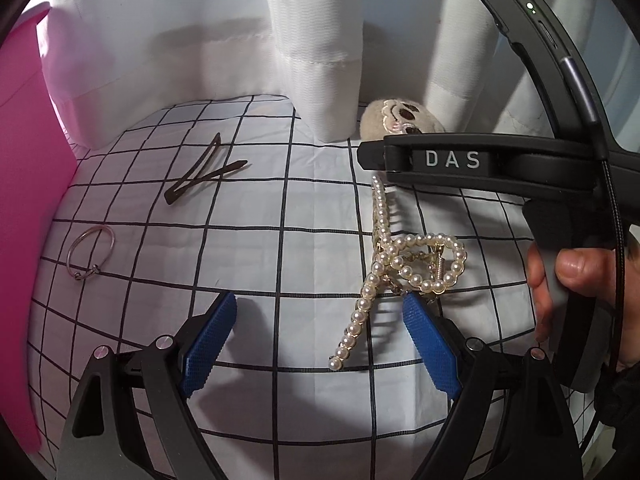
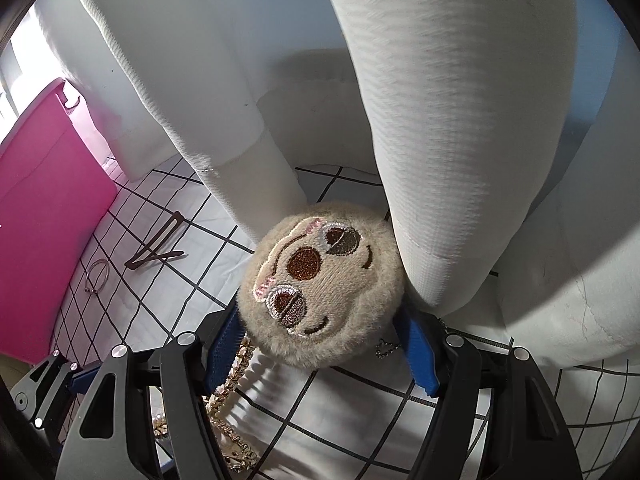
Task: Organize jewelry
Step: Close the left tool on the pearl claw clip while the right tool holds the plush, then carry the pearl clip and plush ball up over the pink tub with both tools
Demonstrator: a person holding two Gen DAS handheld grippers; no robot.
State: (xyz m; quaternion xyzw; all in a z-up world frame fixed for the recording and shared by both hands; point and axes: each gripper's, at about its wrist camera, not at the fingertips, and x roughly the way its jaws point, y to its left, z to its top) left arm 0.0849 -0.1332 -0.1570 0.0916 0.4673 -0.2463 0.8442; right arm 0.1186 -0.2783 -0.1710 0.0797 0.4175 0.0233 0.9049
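A pearl hair claw [image 1: 400, 264] lies on the grid cloth just ahead of my open, empty left gripper [image 1: 320, 344], by its right pad [image 1: 430, 348]. Two brown hair clips [image 1: 204, 172] and a metal ring [image 1: 90, 254] lie to the left. My right gripper [image 2: 320, 344] stands wide with a beige plush face charm [image 2: 316, 284] between its blue pads [image 2: 224, 344]; the pads flank the plush, and contact is unclear. The right gripper also shows from the side in the left wrist view [image 1: 362, 152], its tip at the plush [image 1: 400, 118].
A pink box [image 1: 28, 216] stands at the left edge, also in the right wrist view [image 2: 44, 208]. White curtain folds [image 2: 440, 120] hang at the back and touch the cloth just behind the plush. A gold chain [image 2: 232, 400] lies under the right gripper.
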